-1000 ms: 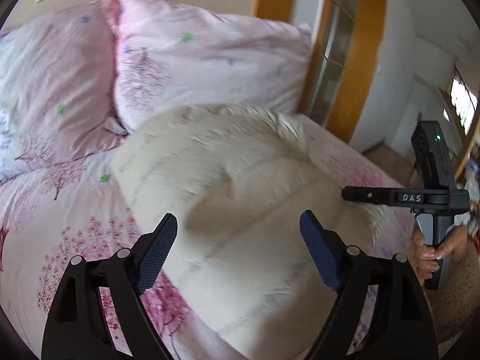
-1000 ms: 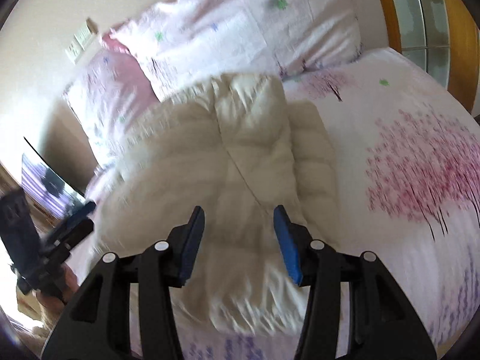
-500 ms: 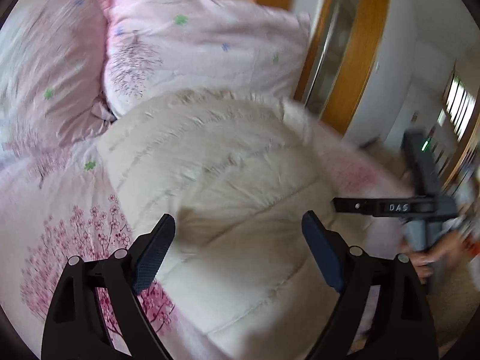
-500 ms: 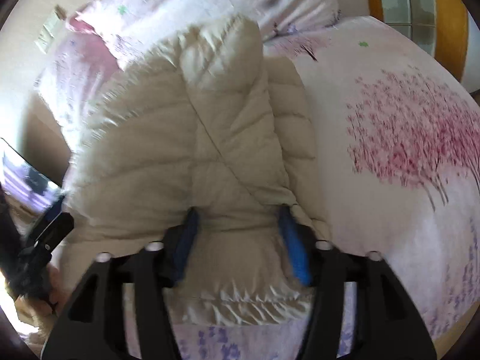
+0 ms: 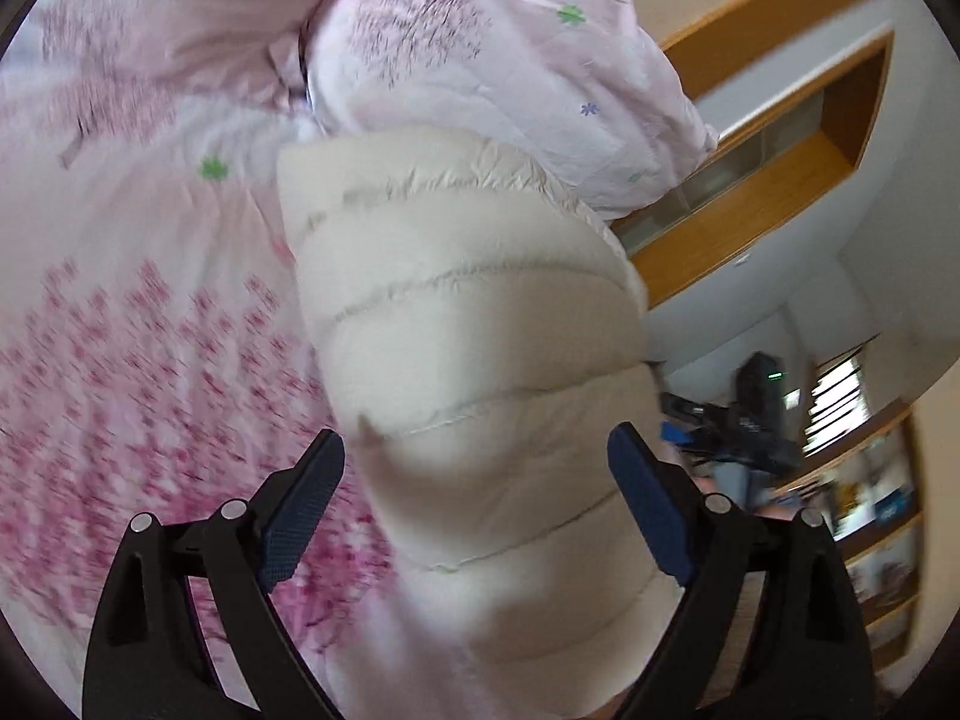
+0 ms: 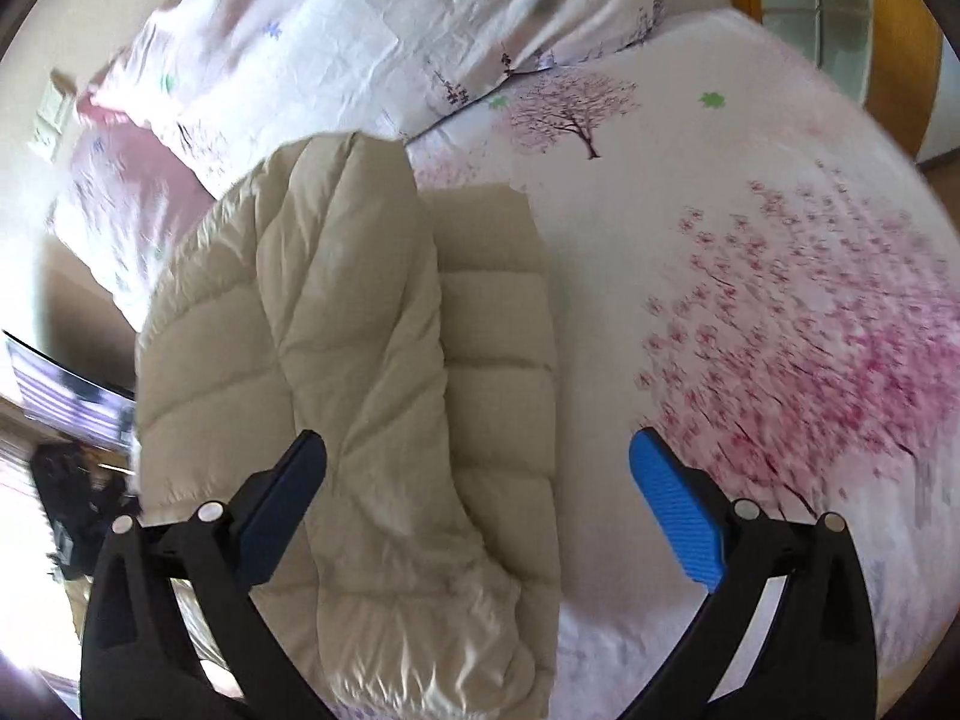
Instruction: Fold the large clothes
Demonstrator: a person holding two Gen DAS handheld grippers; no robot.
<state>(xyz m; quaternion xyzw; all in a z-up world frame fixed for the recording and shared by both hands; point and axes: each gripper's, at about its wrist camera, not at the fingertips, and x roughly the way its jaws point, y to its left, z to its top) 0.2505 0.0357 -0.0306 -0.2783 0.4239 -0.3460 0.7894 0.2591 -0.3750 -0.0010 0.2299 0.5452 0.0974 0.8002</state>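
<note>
Left wrist view: left gripper (image 5: 474, 504) fingers wide, nothing held, cream puffer jacket (image 5: 474, 360) bulging between them. Right gripper (image 6: 477, 501) also spread wide, empty, over the jacket (image 6: 360, 360), which lies part-folded near the bed's (image 6: 750, 210) left edge, below the pillows (image 6: 390, 42). To fold well: pinch through both layers at the near hem, carry toward the pillows, press air out. Hem, sleeves and hood are cut off or blurred; possibly tucked under.
</note>
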